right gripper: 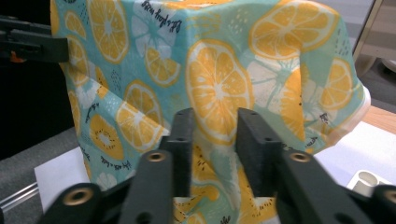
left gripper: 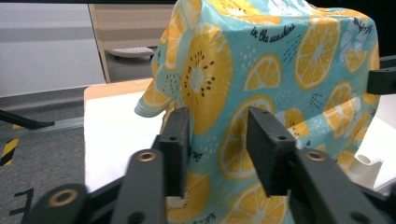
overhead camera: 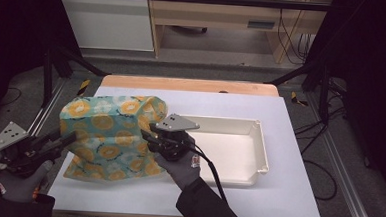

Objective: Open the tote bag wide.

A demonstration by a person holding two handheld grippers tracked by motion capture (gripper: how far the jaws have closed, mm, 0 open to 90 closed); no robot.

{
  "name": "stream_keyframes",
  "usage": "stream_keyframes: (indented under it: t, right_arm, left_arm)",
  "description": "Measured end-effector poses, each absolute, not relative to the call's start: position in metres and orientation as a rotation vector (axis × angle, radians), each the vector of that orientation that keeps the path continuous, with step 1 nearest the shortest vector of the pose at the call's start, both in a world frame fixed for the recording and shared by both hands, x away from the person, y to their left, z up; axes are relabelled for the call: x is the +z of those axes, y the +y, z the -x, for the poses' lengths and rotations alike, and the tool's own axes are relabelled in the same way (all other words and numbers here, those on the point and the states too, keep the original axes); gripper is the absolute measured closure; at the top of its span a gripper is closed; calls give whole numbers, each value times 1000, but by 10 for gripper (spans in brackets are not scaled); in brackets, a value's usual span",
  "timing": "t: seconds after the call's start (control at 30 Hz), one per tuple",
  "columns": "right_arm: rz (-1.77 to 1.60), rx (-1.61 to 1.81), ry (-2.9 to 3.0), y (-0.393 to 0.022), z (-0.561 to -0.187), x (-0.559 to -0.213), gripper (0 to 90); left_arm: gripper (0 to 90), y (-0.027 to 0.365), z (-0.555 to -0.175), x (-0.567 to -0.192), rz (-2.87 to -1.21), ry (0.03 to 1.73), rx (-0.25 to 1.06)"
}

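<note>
- Left claw (overhead camera: pixel 72 136), lower left of the high view, half-closed around a fold of the fruit-print cloth (overhead camera: pixel 110 134).
- Right claw (overhead camera: pixel 146 136), centre frame, likewise half-closed around cloth.
- Cloth stands bunched left-centre on the white worktop (overhead camera: pixel 256 202), beside a white tray (overhead camera: pixel 239 146).

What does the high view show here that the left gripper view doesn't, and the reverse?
High view: the whole white tray on the white table top, both gloved hands, and the right gripper at the cloth's right edge with its grey plate and cable.

Left gripper view: the left gripper from behind, a fold of cloth between its jaws, and the script "in the sunshine" printed on the fabric.

Both: the teal cloth with orange slices, standing up in a mound, and a corner of the tray.
</note>
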State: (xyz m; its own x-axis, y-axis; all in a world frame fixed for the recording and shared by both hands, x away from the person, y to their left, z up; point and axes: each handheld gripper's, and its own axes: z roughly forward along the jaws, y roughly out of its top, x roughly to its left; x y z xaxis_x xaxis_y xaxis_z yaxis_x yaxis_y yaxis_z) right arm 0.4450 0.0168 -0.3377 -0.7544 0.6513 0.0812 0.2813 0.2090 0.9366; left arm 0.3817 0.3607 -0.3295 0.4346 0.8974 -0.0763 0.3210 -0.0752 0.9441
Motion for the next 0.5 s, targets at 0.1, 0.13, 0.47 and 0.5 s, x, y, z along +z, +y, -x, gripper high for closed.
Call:
stream_keyframes:
  t: [0.1,0.13,0.47,0.5]
  right_arm:
    - [-864,1554,2174,19,-444,-336,811]
    - [-864,1554,2174,19,-444,-336,835]
    - [-834,1573,2178,18,-438,-329,900]
    - [-822,1585,2173,18,-435,-326,900]
  left_arm:
    - [697,362,-381,-330,-1624,1092,687]
    - [720,362,-380,-330,-1625,1095,691]
    - [873,365,-376,-328,-1609,1103,689]
    - [885,364,-375,-328,-1606,1105,697]
